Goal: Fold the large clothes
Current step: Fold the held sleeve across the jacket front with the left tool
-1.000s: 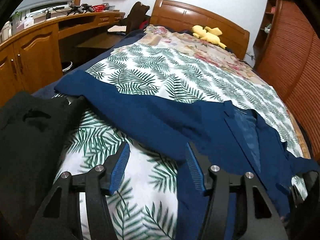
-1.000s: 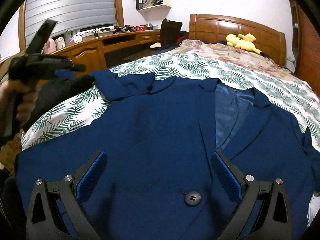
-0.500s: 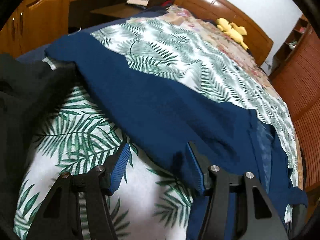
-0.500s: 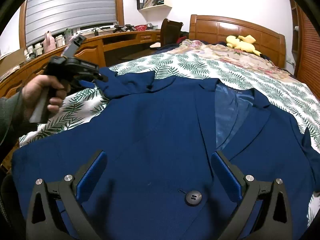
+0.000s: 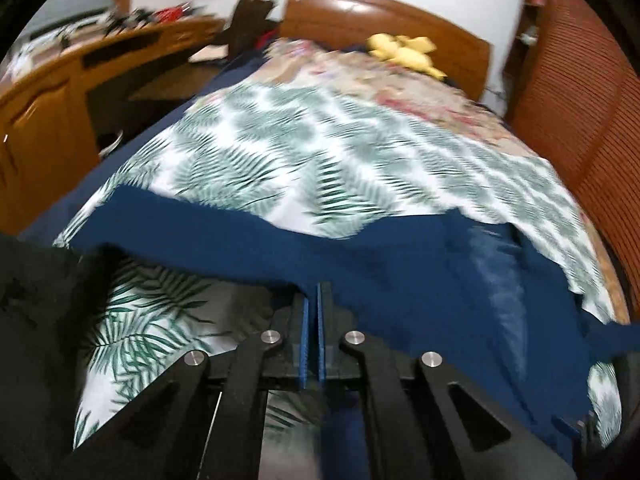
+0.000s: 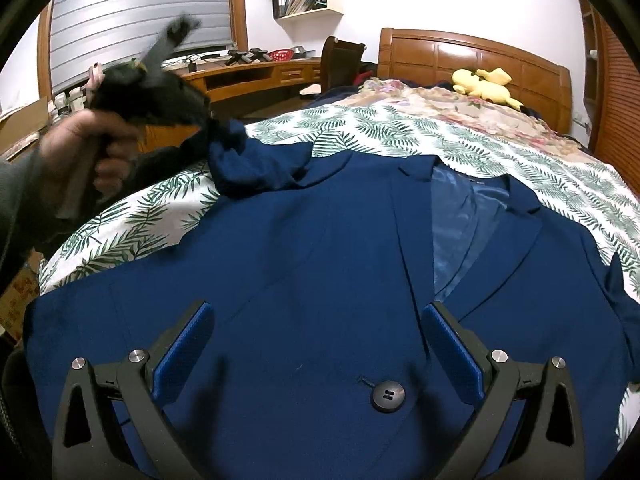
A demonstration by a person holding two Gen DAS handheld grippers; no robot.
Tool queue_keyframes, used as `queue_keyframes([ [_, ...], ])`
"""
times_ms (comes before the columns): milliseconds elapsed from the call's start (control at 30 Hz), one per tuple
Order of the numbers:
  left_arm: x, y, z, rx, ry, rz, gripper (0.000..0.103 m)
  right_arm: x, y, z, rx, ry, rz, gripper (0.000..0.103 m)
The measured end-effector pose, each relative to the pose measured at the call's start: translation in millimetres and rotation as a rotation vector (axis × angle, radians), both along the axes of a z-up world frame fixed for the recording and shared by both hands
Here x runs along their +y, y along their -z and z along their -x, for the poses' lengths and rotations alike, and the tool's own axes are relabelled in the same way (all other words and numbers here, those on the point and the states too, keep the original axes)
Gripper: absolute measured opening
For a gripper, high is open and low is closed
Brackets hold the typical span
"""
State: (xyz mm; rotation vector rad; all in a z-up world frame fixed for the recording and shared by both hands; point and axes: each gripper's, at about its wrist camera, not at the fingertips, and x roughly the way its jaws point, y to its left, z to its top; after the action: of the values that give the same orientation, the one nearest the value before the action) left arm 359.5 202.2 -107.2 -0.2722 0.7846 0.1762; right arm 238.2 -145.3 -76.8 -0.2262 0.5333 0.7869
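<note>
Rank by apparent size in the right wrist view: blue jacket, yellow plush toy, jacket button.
1. blue jacket, fills most of the view
2. yellow plush toy, far away, so shrunk
3. jacket button, smallest though nearest

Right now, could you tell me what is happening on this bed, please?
A person is folding a navy blue blazer spread over the palm-leaf printed bedsheet. The left hand-held gripper is shut on the blazer's sleeve, lifting it at the bed's left side. The right hand-held gripper hovers open above the blazer's front, near its dark round button.
</note>
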Motion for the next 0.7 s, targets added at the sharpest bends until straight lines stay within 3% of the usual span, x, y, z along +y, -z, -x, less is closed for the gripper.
queue_keyframes([
  [233, -70, -31, 22, -0.01, 0.152, -0.082, 0.004, -28, -15, -7, 0.02, 0.022, -0.065, 0.103],
  [300, -75, -30, 26, 0.017, 0.165, -0.107, 0.004, -33, -16, -8, 0.013, 0.037, -0.066, 0.103],
  [367, -70, -29, 29, 0.015, 0.179, -0.082, 0.01, -34, -17, -8, 0.01, 0.041, -0.065, 0.103],
  [533, -48, -26, 38, -0.026, 0.127, -0.091, 0.057, -35, -20, -5, 0.002, 0.033, -0.072, 0.103],
  [600, -35, -20, 38, -0.033, 0.089, -0.083, 0.067, -32, -20, -5, -0.003, 0.031, -0.068, 0.103],
  [700, -14, -3, 33, -0.011, 0.026, -0.093, 0.068, -29, -17, -7, -0.008, 0.031, -0.057, 0.103],
])
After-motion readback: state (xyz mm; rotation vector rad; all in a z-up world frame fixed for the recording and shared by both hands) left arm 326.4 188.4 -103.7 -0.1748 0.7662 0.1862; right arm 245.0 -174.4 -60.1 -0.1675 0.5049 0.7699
